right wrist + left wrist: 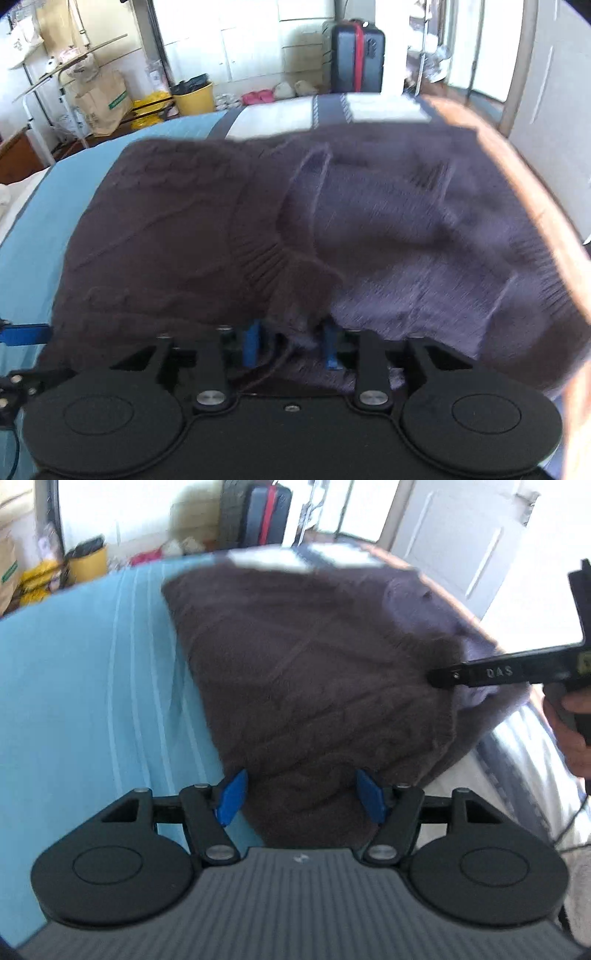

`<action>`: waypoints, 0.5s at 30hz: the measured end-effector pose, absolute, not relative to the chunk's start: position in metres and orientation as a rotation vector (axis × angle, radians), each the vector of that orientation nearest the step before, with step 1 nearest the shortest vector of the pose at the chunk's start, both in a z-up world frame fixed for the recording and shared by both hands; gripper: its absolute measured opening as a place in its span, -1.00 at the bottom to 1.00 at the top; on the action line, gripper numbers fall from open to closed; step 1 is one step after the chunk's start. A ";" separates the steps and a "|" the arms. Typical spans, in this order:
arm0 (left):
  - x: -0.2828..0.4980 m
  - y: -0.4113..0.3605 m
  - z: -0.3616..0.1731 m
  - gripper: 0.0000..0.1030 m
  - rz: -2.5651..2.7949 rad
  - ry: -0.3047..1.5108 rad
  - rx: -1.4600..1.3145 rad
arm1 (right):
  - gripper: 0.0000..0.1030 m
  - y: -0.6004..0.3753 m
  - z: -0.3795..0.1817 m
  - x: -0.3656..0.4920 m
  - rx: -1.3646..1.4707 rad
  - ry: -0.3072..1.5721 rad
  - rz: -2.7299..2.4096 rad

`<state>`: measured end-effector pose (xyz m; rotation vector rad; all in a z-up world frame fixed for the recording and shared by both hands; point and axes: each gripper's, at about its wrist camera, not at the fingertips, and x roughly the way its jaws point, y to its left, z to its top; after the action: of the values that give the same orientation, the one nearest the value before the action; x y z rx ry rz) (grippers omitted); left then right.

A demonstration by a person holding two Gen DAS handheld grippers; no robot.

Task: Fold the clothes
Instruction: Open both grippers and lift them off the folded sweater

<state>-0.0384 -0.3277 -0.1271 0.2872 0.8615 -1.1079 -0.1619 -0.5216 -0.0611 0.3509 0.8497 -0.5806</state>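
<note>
A: Two grippers — left gripper gaping over the sweater at frame centre on the bed.
B: Right gripper part-open, knit bunched between — may snag.

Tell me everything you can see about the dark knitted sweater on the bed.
The sweater is a dark brown-purple cable knit with ribbed edging, wool by its look. It lies bunched and partly folded over itself on the light blue striped sheet, its far side near the bed's wooden edge. The left tool hangs open over its near edge. The right tool has a fold between its blue pads, not visibly pinched.
</note>
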 end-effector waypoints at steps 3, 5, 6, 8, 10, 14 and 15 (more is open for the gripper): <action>-0.018 -0.331 -0.088 0.28 -1.089 0.748 0.286 | -0.06 -0.519 -0.033 -0.177 0.270 0.713 -0.627; 0.006 -0.352 -0.071 0.35 -1.088 0.700 0.306 | -0.06 -0.526 -0.027 -0.181 0.260 0.644 -0.590; 0.021 -0.368 -0.065 0.37 -1.101 0.693 0.316 | -0.06 -0.533 -0.029 -0.179 0.293 0.628 -0.542; 0.047 -0.407 -0.064 0.37 -1.087 0.693 0.336 | -0.06 -0.547 -0.038 -0.169 0.384 0.623 -0.458; 0.059 -0.446 -0.069 0.35 -0.918 0.623 0.428 | -0.07 -0.556 -0.053 -0.157 0.428 0.653 -0.414; 0.071 -0.506 -0.084 0.32 -0.945 0.616 0.500 | -0.06 -0.571 -0.072 -0.149 0.430 0.705 -0.406; 0.077 -0.517 -0.090 0.32 -0.982 0.673 0.482 | -0.06 -0.575 -0.073 -0.151 0.438 0.704 -0.411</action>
<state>0.0766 -0.5174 -0.0899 0.4815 0.6730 -0.9821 -0.1511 -0.5750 -0.0727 0.4378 0.7040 -0.4112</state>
